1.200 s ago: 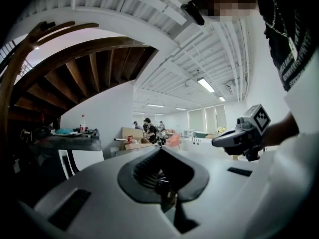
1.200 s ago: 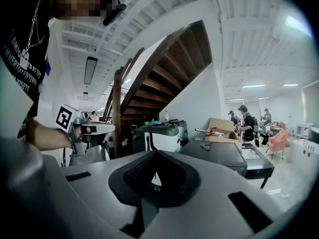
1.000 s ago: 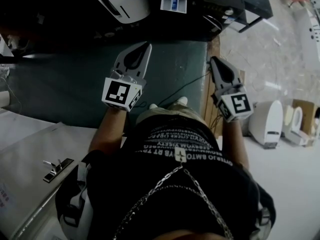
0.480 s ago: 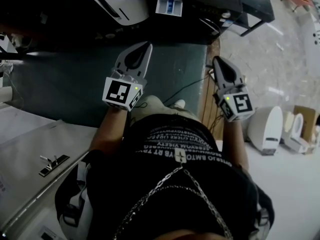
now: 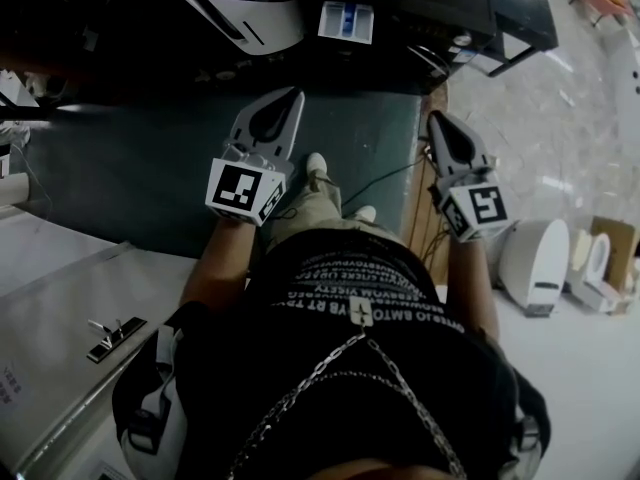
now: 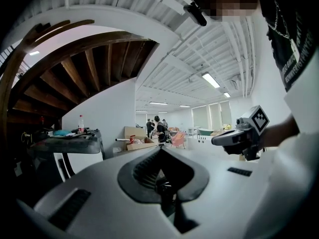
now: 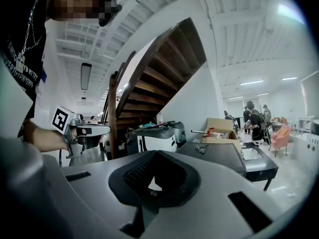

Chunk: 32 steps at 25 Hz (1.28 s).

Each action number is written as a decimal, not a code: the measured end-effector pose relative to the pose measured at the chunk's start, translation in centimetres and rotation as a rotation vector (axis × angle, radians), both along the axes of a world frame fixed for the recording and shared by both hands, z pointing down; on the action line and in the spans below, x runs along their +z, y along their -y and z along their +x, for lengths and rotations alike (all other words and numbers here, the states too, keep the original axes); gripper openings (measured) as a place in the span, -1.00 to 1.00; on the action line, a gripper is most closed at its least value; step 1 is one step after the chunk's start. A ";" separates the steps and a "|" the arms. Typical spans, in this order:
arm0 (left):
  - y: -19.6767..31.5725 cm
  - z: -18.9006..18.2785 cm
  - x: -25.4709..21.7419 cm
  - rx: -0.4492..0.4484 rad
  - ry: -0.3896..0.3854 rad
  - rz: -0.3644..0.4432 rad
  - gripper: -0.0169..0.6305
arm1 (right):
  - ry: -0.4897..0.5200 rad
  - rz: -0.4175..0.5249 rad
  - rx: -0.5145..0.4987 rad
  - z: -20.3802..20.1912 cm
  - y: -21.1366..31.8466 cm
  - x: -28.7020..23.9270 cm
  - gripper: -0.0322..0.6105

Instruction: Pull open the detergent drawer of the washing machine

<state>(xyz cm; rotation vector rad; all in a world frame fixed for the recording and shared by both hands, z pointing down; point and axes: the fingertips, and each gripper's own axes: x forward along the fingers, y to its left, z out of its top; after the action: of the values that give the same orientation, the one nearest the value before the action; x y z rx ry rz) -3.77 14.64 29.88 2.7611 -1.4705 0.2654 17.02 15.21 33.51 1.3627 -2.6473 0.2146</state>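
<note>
The grey left gripper (image 5: pixel 290 93) and grey right gripper (image 5: pixel 438 123) each have their jaws pressed together on nothing, well short of the white washing machine (image 5: pixel 240 3). A white shoe (image 5: pixel 316 164) has just stepped towards that machine across the dark teal mat (image 5: pixel 130 168), so this looks like the approach. What appears to be the blue-and-white detergent drawer (image 5: pixel 346 21) sits just right of the machine, untouched.

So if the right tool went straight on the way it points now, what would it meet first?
Probably the white appliance with the cluttered dark top, below the stairs: the right tool lines up with its front. Nothing shows between them, though depth is unclear.
</note>
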 end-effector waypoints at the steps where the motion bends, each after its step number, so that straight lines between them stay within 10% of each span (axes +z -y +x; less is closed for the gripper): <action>1: 0.7 -0.3 0.0 0.002 -0.002 0.000 -0.97 | 0.001 0.000 0.001 -0.4 0.6 0.0 -0.89; 32: 22.2 -11.8 0.7 0.124 -0.064 0.000 -0.96 | -0.082 -0.008 0.099 -12.8 18.9 -0.8 -0.89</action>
<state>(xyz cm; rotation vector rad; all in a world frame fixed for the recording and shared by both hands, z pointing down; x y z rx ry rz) -15.60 -7.57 30.63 2.8365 -1.2871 0.1764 4.24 -3.71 32.70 1.4686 -2.5133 0.1776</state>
